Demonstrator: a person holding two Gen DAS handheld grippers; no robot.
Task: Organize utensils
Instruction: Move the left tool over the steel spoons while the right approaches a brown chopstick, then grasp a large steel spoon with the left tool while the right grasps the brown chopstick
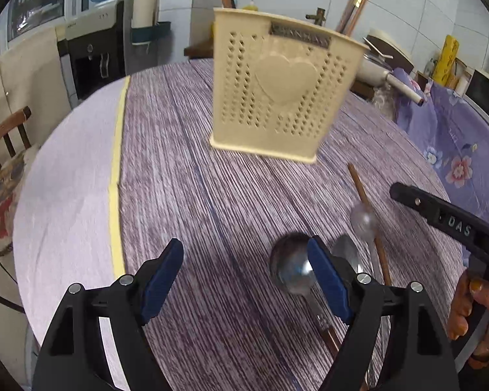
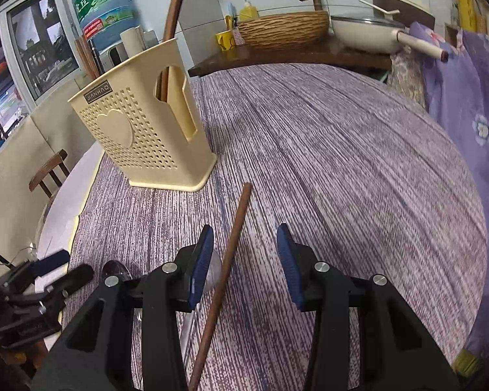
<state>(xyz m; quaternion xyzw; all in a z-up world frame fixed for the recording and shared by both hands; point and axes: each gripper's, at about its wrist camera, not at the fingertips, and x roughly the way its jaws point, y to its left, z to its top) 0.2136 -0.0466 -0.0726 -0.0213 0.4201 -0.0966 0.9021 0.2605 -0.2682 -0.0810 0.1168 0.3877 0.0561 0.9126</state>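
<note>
A cream perforated utensil holder (image 1: 277, 97) (image 2: 140, 130) with a heart on its front stands on the table, and a brown wooden handle (image 2: 166, 81) rises from it. My left gripper (image 1: 244, 260) is open just above the table. Its right pad is over a round metal spoon (image 1: 288, 270), with a second spoon (image 1: 344, 249) and a clear spoon (image 1: 363, 221) beside it. My right gripper (image 2: 244, 231) is open and low over a brown chopstick (image 2: 241, 208), which lies between the pads untouched. In the left wrist view one black finger (image 1: 417, 200) of it enters from the right.
The round table (image 2: 342, 163) wears a purple streaked cloth with a pale strip along its left edge. A wooden chair (image 1: 6, 137) stands at the left. Behind the table are a shelf with a basket (image 2: 283, 29) and a pan (image 2: 365, 32). A floral cloth (image 2: 466, 97) hangs at the right.
</note>
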